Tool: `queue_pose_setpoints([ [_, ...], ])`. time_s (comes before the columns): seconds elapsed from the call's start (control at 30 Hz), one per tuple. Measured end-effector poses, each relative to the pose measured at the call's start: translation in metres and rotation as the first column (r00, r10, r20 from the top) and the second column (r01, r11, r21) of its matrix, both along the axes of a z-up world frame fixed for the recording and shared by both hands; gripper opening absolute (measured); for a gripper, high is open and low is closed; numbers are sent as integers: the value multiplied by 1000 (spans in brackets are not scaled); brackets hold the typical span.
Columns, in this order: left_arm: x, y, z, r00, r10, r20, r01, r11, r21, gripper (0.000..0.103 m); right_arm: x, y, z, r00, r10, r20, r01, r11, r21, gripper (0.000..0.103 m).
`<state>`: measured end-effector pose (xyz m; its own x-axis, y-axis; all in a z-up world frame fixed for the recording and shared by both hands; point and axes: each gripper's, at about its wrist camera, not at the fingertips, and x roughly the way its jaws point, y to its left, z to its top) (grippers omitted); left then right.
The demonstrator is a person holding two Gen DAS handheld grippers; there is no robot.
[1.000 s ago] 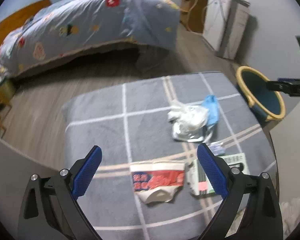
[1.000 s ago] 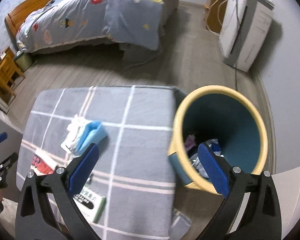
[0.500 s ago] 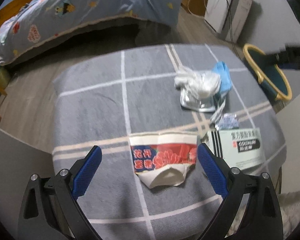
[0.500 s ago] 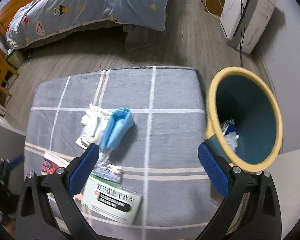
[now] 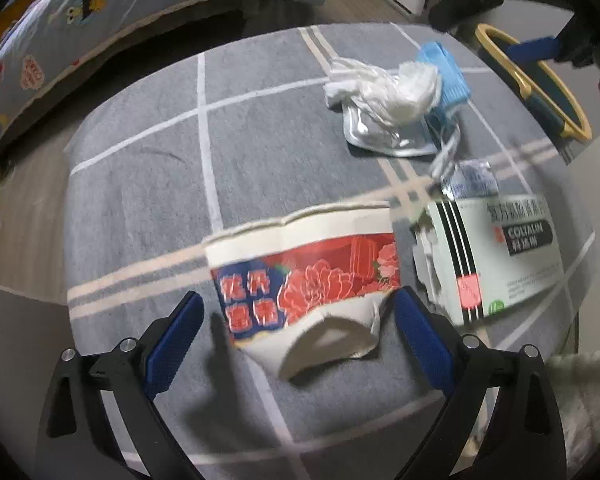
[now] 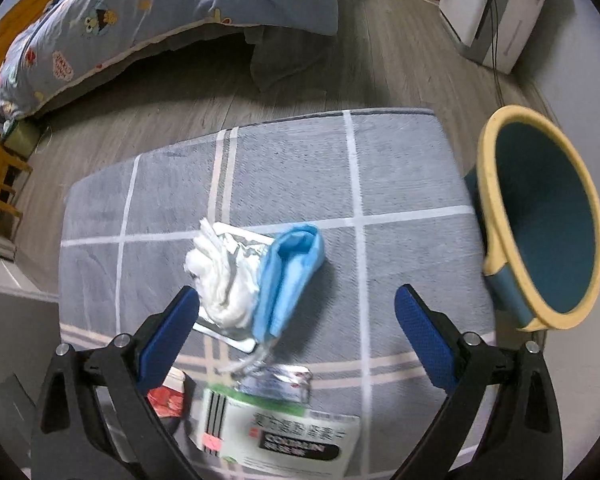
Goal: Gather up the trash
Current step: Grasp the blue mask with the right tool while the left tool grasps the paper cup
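- Trash all sits on the table (image 5: 148,168), which has a grey cloth with a white grid over it, so I'll place everything off the crushed paper cup (image 5: 304,276).
- That cup is red and blue printed, flattened, lying on its side near the table's front edge.
- Left gripper (image 5: 296,316) has its jaws wide, one on each side of the cup's lower end, not clamped on it. Can't tell if the right-hand pad is actually touching it.
- Just right of the cup: white medicine box (image 5: 496,264) with black stripes, lying flat.
- Behind the cup and off to the right: crumpled white tissue (image 6: 224,280) on top of a silver foil pouch (image 5: 384,138), with a blue face mask (image 6: 288,276) touching the tissue.
- Small foil packet (image 6: 280,380) lies between mask and box.
- Right gripper (image 6: 296,320) hangs over the mask, jaws wide, holding nothing.
- Blue bin with yellow rim (image 6: 540,236) stands past the table's right edge, well away from the cup.
- Bed with a blue cartoon quilt (image 6: 140,20) across the floor, far behind.
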<state>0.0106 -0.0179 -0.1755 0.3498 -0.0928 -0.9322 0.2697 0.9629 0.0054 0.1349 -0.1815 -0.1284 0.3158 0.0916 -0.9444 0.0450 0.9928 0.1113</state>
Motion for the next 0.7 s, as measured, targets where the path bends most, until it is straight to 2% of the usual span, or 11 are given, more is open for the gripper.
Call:
queue_pose_setpoints([
  [0.17, 8, 5, -5, 1000, 21, -14, -22, 1000, -15, 95, 10, 4, -10, 999, -36, -8, 36, 999, 30, 79],
  [0.33, 15, 3, -10, 1000, 15, -13, -15, 1000, -3, 95, 17, 6, -22, 999, -46, -29, 46, 999, 0, 67],
  [0.37, 15, 3, -11, 1000, 14, -16, -14, 1000, 1, 94, 17, 4, -25, 998, -51, -39, 51, 999, 8, 59],
  [0.4, 16, 2, -11, 1000, 12, -10, -12, 1000, 5, 94, 18, 1, -28, 997, -57, -52, 58, 998, 19, 46],
  [0.43, 16, 1, -10, 1000, 9, -6, -9, 1000, 7, 91, 18, -2, -31, 996, -66, -66, 69, 997, 36, 40],
  [0.47, 16, 0, -10, 1000, 7, -3, -7, 1000, 4, 85, 18, -5, -32, 995, -71, -73, 75, 996, 52, 30],
  [0.5, 15, -1, -8, 1000, 5, 5, -5, 1000, 2, 82, 18, -7, -32, 994, -74, -75, 78, 995, 59, 26],
  [0.57, 17, 0, -5, 1000, 6, 15, -6, 1000, -3, 67, 18, -11, -27, 995, -80, -54, 83, 995, 54, 23],
  [0.67, 19, 2, -2, 1000, 17, 14, -17, 1000, -26, 50, 17, -15, -17, 996, -83, -22, 85, 995, 62, 21],
  [0.7, 19, 3, -1, 1000, 19, 13, -19, 999, -30, 49, 17, -17, -14, 996, -83, -13, 84, 994, 68, 21],
])
